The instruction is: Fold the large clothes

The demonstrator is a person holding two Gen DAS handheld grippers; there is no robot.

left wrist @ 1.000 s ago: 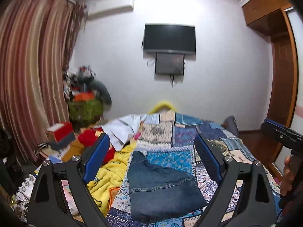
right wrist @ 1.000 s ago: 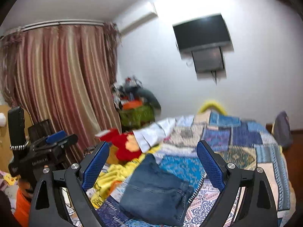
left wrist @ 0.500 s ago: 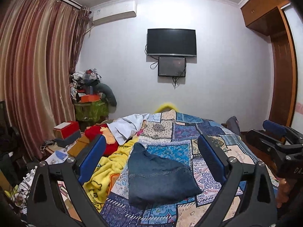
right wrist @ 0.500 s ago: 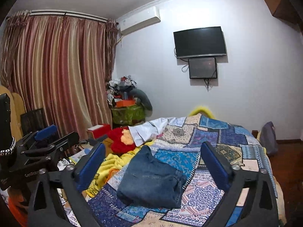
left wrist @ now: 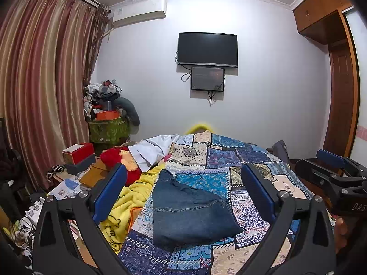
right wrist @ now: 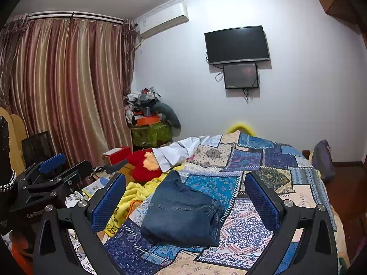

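A pair of blue jeans (left wrist: 188, 210) lies folded into a compact rectangle on the patchwork bedspread (left wrist: 229, 160); it also shows in the right wrist view (right wrist: 181, 208). My left gripper (left wrist: 183, 194) is open and empty, held back from and above the jeans. My right gripper (right wrist: 185, 197) is open and empty too, likewise clear of the jeans. Each gripper shows at the edge of the other's view: the right one (left wrist: 332, 174), the left one (right wrist: 45, 178).
A yellow blanket (left wrist: 128, 201), a red plush toy (left wrist: 119, 160) and a white cloth (left wrist: 153, 149) lie at the bed's left side. Boxes and clutter (left wrist: 78, 158) stand left of the bed by the curtains (left wrist: 41, 91). A TV (left wrist: 207, 49) hangs on the far wall. A wooden door (left wrist: 341, 96) is on the right.
Both grippers have pulled back and levelled out, so the jeans look smaller and farther away. The jeans have not moved. Both grippers stay open.
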